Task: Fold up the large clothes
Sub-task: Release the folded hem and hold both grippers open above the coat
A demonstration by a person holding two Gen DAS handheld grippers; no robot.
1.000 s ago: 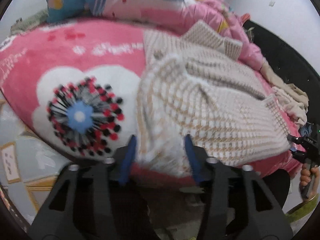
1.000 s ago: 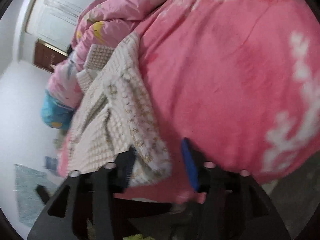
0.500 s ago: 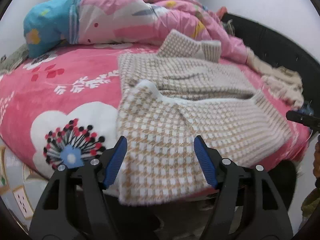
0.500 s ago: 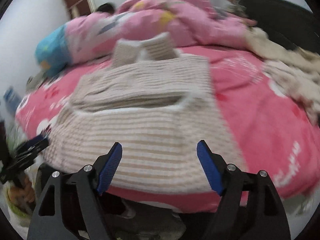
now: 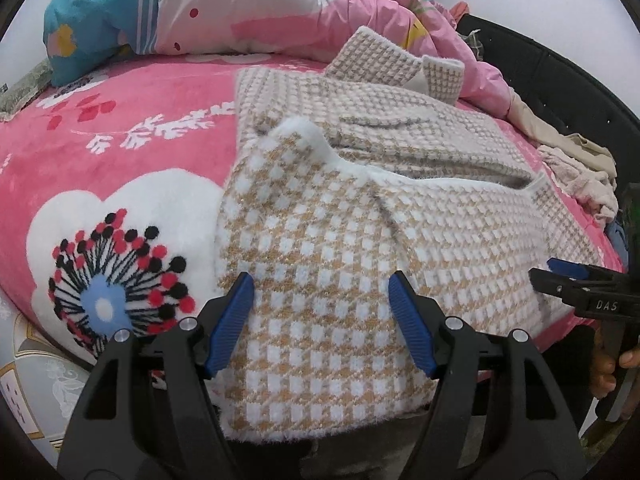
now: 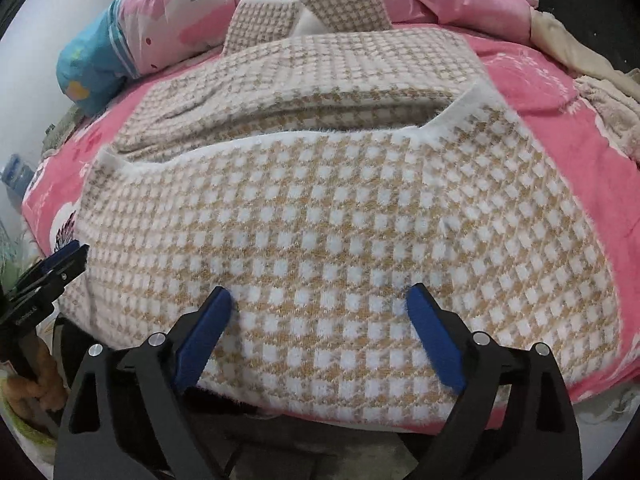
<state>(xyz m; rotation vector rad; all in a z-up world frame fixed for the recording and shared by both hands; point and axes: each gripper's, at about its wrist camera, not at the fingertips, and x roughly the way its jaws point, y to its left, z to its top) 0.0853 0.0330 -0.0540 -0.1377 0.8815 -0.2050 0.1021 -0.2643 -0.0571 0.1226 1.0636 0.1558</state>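
A beige-and-white checked knit sweater (image 5: 360, 220) lies on the pink flowered blanket (image 5: 120, 140), its lower half folded up over the upper half, with two sleeve cuffs sticking out at the far end. My left gripper (image 5: 322, 296) hovers open over the sweater's near left part, nothing between its pads. The right gripper (image 6: 320, 312) hangs over the near middle of the sweater (image 6: 340, 200); its jaws are opening and hold nothing. Each gripper shows in the other's view: the right gripper (image 5: 580, 284) at the right edge, the left gripper (image 6: 52, 268) at the left edge.
A pink and blue quilt (image 5: 240, 12) is bunched along the far side of the bed. Beige clothes (image 5: 576, 168) are piled at the right edge by a dark headboard (image 5: 540, 64). A person's hand (image 5: 608, 364) grips the right tool's handle.
Both grippers have let go of the sweater's edge and opened wider. The sweater now lies flat and folded. The right gripper rolled and swung round to face it squarely.
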